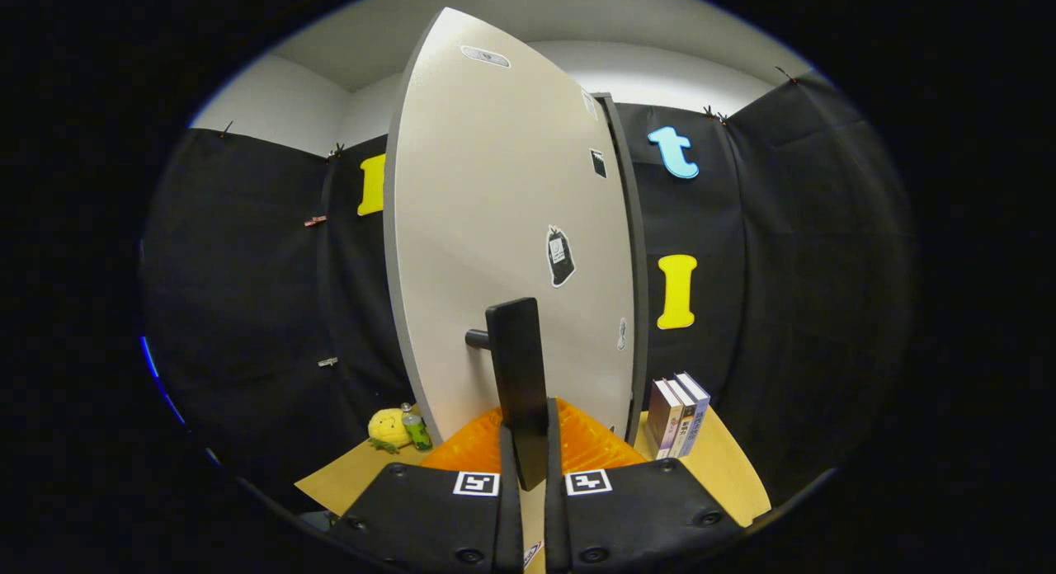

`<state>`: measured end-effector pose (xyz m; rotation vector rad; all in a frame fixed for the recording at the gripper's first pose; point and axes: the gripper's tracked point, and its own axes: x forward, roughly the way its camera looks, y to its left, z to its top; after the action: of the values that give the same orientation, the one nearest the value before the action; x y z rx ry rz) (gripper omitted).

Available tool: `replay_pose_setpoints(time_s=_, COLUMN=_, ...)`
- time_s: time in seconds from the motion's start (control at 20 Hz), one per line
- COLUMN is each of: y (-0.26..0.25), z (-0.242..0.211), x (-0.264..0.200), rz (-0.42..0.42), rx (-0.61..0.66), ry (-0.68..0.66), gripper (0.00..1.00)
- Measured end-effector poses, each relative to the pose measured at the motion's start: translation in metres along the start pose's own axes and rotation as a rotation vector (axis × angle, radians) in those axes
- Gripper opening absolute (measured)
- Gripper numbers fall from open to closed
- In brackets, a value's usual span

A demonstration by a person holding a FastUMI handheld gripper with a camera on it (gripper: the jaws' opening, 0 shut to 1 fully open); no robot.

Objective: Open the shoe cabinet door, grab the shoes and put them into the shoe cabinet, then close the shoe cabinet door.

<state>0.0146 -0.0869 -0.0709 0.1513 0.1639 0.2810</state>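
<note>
My gripper (523,450) is clamped on the dark vertical bar handle (518,368) of the shoe cabinet door (503,228): both fingers (507,467) press on the lower end of the bar, one from each side, so the jaws stand nearly closed with only the bar's thickness between them. The bar sits off the door face on a short round post (477,339). The pale door is swung partly open, its face turned toward me and its free edge to my left; several small stickers (561,256) dot its surface. Along the door's right side runs the dark edge of the cabinet body (635,269). The cabinet stands on a light wooden table (726,467). Just ahead of my fingers, at the door's foot, lies an orange ribbed mat (590,446). At the table's left edge, beside the door, rest a yellow plush toy (388,428) and a small green bottle (416,430), touching each other. To the right of the cabinet, three books (678,413) stand upright together.
</note>
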Motion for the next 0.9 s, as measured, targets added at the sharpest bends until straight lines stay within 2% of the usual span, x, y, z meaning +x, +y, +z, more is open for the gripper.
replay_pose_setpoints(time_s=0.3, y=-0.036, z=0.005, x=-0.01, rz=0.022, rx=-0.009, ry=0.012, gripper=0.14)
replay_pose_setpoints(time_s=0.5, y=-0.064, z=0.008, x=-0.016, rz=-0.005, rx=-0.005, ry=0.001, gripper=0.14)
replay_pose_setpoints(time_s=0.7, y=-0.098, z=0.012, x=-0.023, rz=-0.074, rx=0.001, ry=-0.014, gripper=0.13)
replay_pose_setpoints(time_s=0.75, y=-0.108, z=0.014, x=-0.023, rz=-0.093, rx=0.005, ry=-0.019, gripper=0.1)
replay_pose_setpoints(time_s=0.9, y=-0.105, z=0.011, x=-0.025, rz=-0.061, rx=0.055, ry=-0.021, gripper=0.08)
